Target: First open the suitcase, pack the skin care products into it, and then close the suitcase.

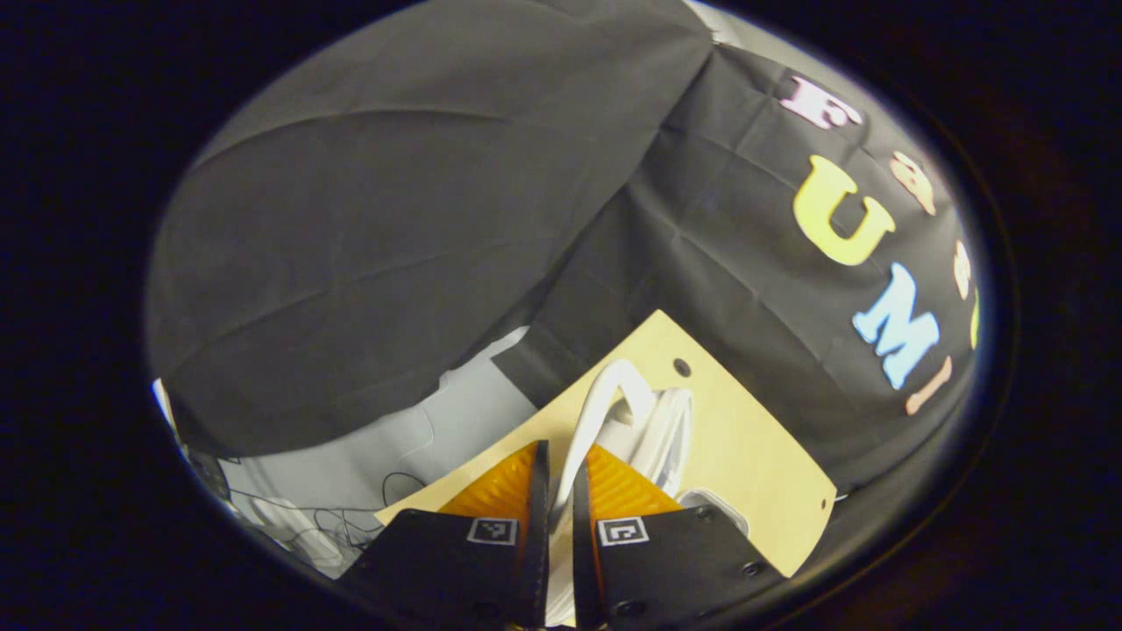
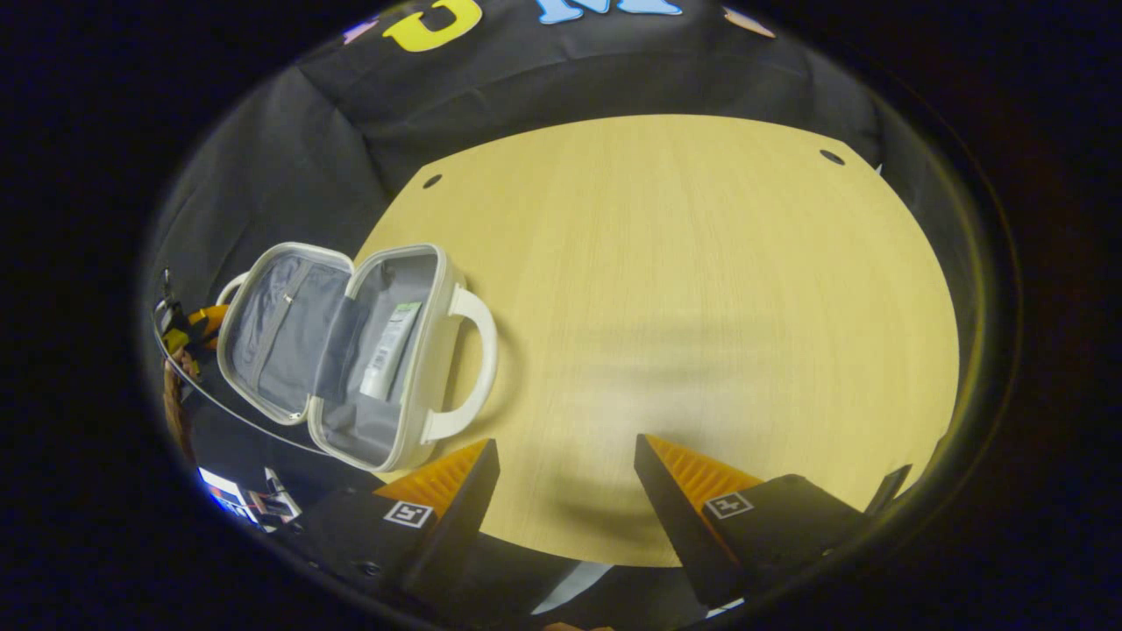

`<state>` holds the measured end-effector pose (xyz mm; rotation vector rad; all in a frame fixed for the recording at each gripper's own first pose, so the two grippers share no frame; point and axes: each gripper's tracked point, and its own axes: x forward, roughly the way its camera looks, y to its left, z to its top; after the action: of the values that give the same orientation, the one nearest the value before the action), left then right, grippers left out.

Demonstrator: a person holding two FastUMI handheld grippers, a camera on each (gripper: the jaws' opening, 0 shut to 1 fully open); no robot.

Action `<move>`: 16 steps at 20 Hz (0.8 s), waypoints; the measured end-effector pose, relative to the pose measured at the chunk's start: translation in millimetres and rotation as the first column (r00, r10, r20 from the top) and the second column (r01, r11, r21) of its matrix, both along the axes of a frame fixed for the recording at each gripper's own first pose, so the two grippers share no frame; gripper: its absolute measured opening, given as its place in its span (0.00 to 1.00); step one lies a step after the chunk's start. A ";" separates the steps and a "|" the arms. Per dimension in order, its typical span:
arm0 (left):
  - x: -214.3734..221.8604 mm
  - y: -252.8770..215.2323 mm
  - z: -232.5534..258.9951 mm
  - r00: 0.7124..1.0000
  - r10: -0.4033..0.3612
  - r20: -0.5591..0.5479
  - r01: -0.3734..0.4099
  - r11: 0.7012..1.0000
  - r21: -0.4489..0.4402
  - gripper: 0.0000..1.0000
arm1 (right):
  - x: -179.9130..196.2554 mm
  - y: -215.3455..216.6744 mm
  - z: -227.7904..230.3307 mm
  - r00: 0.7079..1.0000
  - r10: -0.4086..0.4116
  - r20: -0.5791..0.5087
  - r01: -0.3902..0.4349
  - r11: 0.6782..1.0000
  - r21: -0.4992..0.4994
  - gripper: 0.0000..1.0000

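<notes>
- Suitcase (image 2: 337,350), white with grey lining, lay open at the left edge of the wooden table (image 2: 684,307) in the right gripper view, both halves spread apart.
- Held one skin care tube (image 2: 386,350), lying lengthwise in the half nearer the table's middle, beside that half's white handle (image 2: 469,364).
- Seen from the left gripper view, showed a white handle loop (image 1: 605,412) rising between the orange fingers.
- Left gripper (image 1: 561,491): fingers nearly together, clenched on that handle loop, the strap running up through the narrow gap.
- Right gripper (image 2: 565,478): fingers spread wide and released, hovering over bare tabletop, grasping nothing, well right of the suitcase.
</notes>
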<state>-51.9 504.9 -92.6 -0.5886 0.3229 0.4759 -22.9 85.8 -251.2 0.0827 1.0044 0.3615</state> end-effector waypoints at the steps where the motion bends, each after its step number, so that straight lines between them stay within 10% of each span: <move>1: -2.3 -16.2 6.1 1.000 -0.025 0.000 0.025 0.999 0.020 0.22 | 1.7 -0.3 1.3 1.000 -0.002 0.005 0.002 1.000 0.006 0.96; 10: 5.2 -152.6 42.3 0.967 -0.255 -0.028 0.254 0.939 0.231 0.19 | 3.3 -5.6 -1.2 0.999 -0.041 0.002 0.041 0.998 0.037 0.95; 16: 30.9 -302.4 36.5 0.846 -0.528 0.070 0.520 0.848 0.106 0.19 | 7.9 -12.2 -0.5 0.997 -0.081 -0.002 0.081 0.995 0.065 0.96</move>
<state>-21.0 202.5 -56.1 -0.4156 0.3541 -0.0721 -15.0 73.6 -251.7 0.1818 0.9859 0.3198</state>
